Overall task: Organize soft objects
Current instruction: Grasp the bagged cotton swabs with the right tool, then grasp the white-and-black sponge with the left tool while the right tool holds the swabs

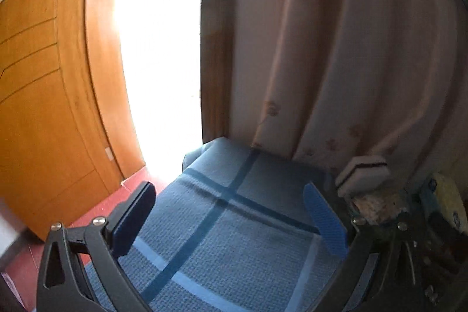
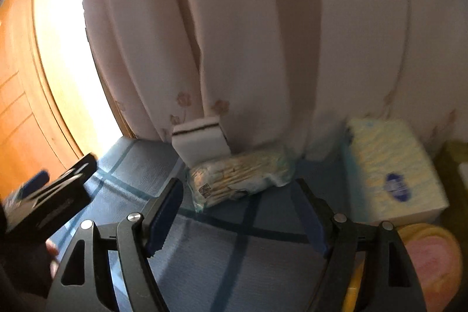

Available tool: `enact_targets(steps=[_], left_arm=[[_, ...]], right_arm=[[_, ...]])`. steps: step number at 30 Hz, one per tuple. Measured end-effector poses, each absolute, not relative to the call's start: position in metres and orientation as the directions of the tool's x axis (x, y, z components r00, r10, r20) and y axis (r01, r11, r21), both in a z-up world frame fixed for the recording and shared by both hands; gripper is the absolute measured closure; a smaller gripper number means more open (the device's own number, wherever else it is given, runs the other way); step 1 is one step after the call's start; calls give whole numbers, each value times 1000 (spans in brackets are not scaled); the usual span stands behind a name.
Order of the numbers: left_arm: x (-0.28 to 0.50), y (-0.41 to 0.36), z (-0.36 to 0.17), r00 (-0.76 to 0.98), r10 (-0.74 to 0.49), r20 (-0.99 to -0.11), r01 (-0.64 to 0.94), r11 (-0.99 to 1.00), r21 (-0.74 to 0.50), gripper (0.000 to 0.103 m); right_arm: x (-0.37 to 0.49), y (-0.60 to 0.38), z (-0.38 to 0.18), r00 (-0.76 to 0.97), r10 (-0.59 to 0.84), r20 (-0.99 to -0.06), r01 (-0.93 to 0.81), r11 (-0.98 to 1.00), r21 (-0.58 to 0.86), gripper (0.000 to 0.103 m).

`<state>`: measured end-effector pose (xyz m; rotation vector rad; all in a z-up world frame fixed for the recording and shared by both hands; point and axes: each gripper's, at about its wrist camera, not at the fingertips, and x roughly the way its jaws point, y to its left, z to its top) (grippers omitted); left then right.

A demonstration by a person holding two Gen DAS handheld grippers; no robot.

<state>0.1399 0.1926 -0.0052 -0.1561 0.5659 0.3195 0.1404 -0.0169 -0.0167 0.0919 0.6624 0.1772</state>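
Both grippers hover over a blue checked cloth [image 1: 234,239] that covers a flat surface beside a pale flowered curtain [image 2: 248,34]. The left gripper [image 1: 231,218] has its fingers spread wide with nothing between them; only the cloth shows in the gap. The right gripper [image 2: 238,215] is likewise spread apart and empty, its blue pads standing on either side of bare cloth. Ahead of the right gripper, just beyond the tips, lies a soft plastic-wrapped pack [image 2: 242,180], lying at a slant, its near end closest to the left-hand finger of that gripper and not touching it. Leaning on the far end of the pack and resting against the curtain is a white sponge block [image 2: 201,144] with a thin dark line through it. To the right of the pack, apart from it, sits a tissue pack [image 2: 392,171] with a blue oval mark, outside the right-hand finger. A pink and yellow rounded thing [image 2: 430,262] lies nearest the camera at the lower right, blurred. In the left wrist view the sponge block [image 1: 362,174] stands off to the right of the fingers, beyond the right-hand pad. A wooden door [image 1: 44,92] and bright light fill the left side, with red floor [image 1: 96,212] below the edge of the cloth.
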Motion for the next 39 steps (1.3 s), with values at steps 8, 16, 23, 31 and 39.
enact_targets(steps=[8, 16, 23, 31, 39], left_arm=[[138, 203, -4, 784, 283, -552, -376, 925, -60, 0], [145, 203, -7, 784, 283, -553, -373, 926, -54, 0], [142, 202, -5, 787, 270, -555, -363, 930, -62, 0], [138, 202, -2, 803, 239, -546, -340, 936, -91, 0], [136, 182, 2, 847, 141, -512, -203, 977, -67, 1]], right_arm=[[175, -9, -31, 717, 201, -667, -61, 972, 227, 25], [200, -13, -44, 680, 215, -701, 33, 946, 322, 25], [205, -9, -43, 666, 234, -708, -7, 952, 307, 46], [157, -18, -34, 717, 300, -629, -135, 945, 296, 58], [77, -27, -8, 843, 228, -487, -233, 971, 51, 58]])
